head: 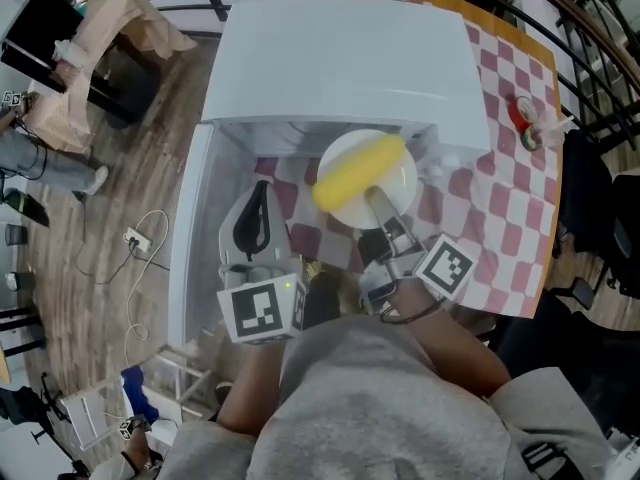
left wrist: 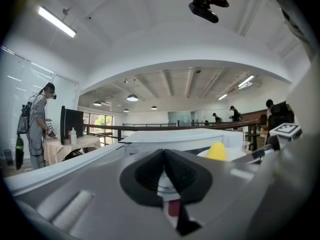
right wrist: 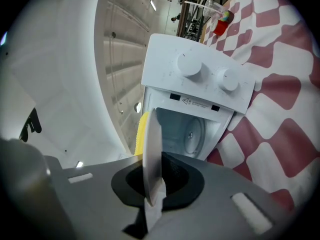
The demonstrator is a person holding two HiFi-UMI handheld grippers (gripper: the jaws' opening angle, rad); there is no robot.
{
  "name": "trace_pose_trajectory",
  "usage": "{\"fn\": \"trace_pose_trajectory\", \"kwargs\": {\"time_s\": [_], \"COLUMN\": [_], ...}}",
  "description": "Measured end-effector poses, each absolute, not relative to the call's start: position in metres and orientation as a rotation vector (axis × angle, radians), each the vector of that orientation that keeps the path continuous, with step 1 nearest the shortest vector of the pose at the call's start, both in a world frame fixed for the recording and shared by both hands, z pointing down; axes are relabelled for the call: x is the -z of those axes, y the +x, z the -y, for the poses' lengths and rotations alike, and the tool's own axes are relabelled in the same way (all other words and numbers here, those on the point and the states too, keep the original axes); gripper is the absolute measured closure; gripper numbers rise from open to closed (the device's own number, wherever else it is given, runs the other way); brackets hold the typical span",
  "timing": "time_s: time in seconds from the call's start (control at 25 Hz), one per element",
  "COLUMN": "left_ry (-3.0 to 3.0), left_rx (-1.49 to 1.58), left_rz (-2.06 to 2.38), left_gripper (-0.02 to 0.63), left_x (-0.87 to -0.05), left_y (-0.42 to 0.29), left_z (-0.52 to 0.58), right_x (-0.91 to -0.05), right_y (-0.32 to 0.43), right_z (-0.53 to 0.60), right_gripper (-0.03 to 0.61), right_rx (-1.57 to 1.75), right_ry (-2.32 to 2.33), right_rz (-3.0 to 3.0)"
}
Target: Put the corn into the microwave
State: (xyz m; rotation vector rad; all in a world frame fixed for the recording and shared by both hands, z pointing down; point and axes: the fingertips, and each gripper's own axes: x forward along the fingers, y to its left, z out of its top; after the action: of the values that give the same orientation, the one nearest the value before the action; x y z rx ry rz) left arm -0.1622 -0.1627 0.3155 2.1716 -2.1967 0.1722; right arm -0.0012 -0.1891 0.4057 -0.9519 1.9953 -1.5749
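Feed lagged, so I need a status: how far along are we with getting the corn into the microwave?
Done: the door of the microwave stands open. In hand: the right tongs grip the plate carrying the corn, just in front of the microwave. Left: slide it inside, release, and probably close the door.

— How's the light?
— Bright and even. In the head view the microwave (head: pixel 340 58) top is washed out almost to plain white, and the shadows are soft.
— And the gripper views?
— In the left gripper view a strip light (left wrist: pixel 56 21) and round lamps (left wrist: pixel 132 98) glow on the ceiling. Both views go dark in the corners and bend straight lines at the edges.
— Anything out of focus?
— In the right gripper view the plate (right wrist: pixel 151 159) rim, close to the lens, is blurred. The checked cloth (right wrist: pixel 280 109) looks sharper.
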Motion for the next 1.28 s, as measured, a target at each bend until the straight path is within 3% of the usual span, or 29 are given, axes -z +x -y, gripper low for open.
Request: {"fn": "trace_pose_trajectory", "kwargs": {"time_s": [1.28], "left_ry": [2.335], "left_rx": [-0.157], "left_rz": [1.922], "left_gripper": [0.603], "left_x": [-0.344], "left_y": [-0.206], "left_z": [0.206], "right_x": [-0.427], "right_y": [-0.048], "right_z": [0.203], "right_gripper": [0.572], "right_rx": [1.528], "right_ry": [-1.074], "right_rz": [-1.839]}}
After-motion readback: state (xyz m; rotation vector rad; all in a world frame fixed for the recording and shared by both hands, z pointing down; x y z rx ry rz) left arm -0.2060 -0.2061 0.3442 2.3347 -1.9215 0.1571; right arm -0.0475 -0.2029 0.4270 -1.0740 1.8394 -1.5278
